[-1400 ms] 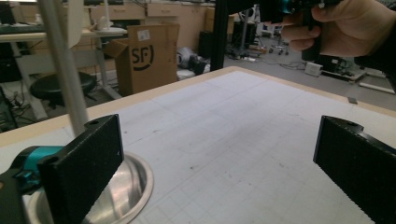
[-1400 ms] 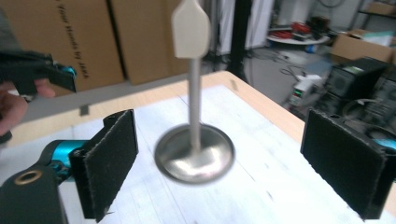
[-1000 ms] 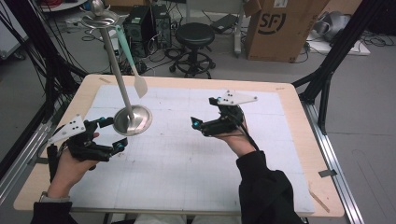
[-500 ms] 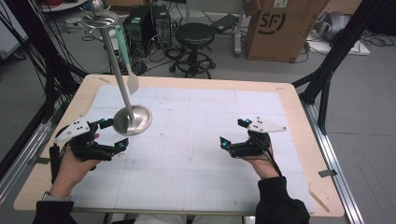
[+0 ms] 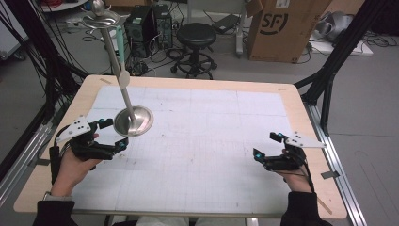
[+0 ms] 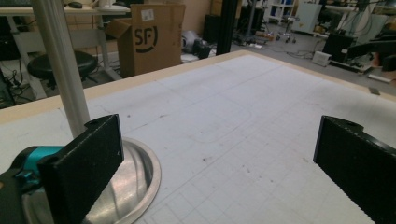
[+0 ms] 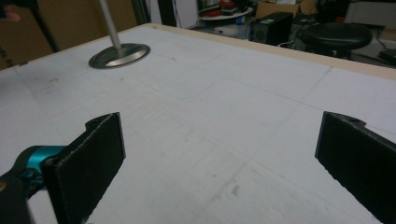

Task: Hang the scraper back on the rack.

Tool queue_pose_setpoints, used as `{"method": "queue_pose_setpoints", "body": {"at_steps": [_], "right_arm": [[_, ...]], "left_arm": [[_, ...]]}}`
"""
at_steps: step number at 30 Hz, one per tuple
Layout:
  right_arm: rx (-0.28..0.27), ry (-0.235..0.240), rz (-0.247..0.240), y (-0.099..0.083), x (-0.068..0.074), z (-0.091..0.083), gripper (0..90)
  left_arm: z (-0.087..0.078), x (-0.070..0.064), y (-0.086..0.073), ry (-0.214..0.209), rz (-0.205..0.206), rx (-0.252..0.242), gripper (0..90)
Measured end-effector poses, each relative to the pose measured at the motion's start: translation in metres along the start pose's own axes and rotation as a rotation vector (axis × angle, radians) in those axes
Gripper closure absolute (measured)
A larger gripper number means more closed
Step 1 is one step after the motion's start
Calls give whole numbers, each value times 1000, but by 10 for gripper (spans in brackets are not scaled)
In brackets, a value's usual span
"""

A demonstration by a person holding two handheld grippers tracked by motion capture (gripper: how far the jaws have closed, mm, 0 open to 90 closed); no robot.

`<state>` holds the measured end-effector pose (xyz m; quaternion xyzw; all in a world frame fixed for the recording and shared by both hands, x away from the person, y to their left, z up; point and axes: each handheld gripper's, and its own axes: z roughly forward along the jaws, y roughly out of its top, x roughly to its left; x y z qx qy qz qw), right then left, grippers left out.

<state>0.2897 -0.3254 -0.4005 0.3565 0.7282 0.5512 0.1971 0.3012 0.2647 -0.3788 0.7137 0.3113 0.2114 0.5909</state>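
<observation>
- My left gripper (image 5: 113, 134) sits at the left side of the table (image 5: 291, 101), jaws spread wide with nothing between them, just beside the round metal base (image 5: 134, 121) of the stand.
- In the left gripper view that base (image 6: 135, 182) lies right next to my left-hand jaw, partly behind it, and the pole (image 6: 63, 65) rises close beside it; I cannot tell whether the jaw touches the rim.
- The stand is upright near the table's left edge; a spatula with a pale green handle (image 5: 122, 56) hangs from the dish at its top (image 5: 101, 20), with its blade about halfway down the pole.
- My right gripper (image 5: 266, 147) rests near the right edge, well apart from the stand, jaws also wide open and holding nothing; in its own view the base (image 7: 119, 55) shows far across the white mat.
- I judge this to be a resting pose with no grip taken: both hands are low on the table and the spatula is untouched on its hook.
- The next move, as I read it, calls for lifting one gripper up to the hanging handle, lining the jaws on either side of it, and closing before unhooking, while the left one could steady the base so the stand does not tip.
</observation>
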Motion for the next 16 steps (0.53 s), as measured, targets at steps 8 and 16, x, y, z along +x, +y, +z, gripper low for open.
{"method": "queue_pose_setpoints", "body": {"at_steps": [8, 16], "right_arm": [[-93, -50, 78, -15, -27, -33, 5], [-99, -36, 11, 5, -13, -35, 5]], "left_arm": [[7, 1, -5, 4, 11, 41, 21], [6, 5, -10, 8, -15, 20, 21]]}}
